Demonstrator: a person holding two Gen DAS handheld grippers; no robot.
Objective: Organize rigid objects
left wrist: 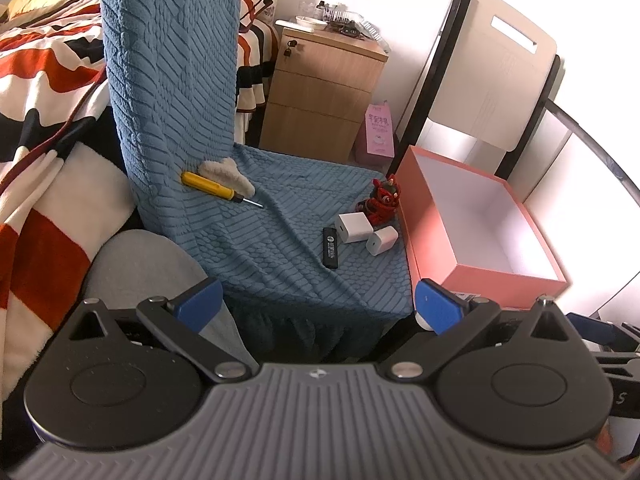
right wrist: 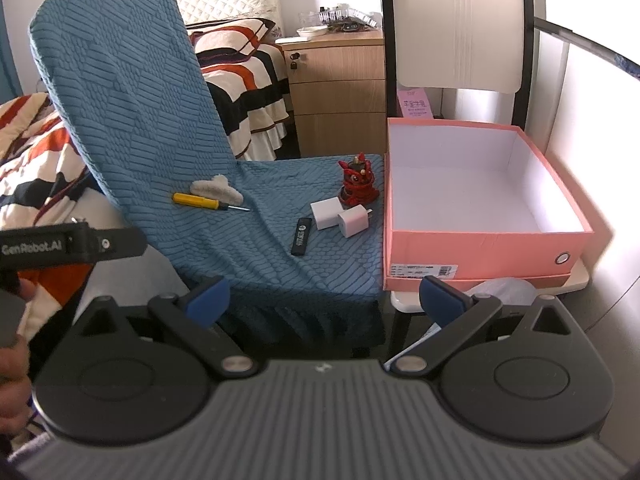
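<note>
Both grippers, left (left wrist: 318,300) and right (right wrist: 324,300), spread, empty. Chargers (right wrist: 340,216) look light, stiff, slippery: pinch flat sides. Screwdriver (right wrist: 200,202): grip handle. Box (right wrist: 480,236) empty.

Behind your blue-covered chair (right wrist: 132,92) stands a wooden drawer cabinet (right wrist: 340,92) against the white wall (right wrist: 344,4); the striped bed (left wrist: 36,92) lies left of the cabinet, in bright daylight.

A home bedroom is showing here: a bed (right wrist: 244,68) is lying under a striped orange, black and white blanket (left wrist: 44,92), a wooden bedside cabinet (right wrist: 340,92) with a keyed drawer is standing beside it, and a chair (right wrist: 160,128) is wearing a blue fabric cover.
</note>
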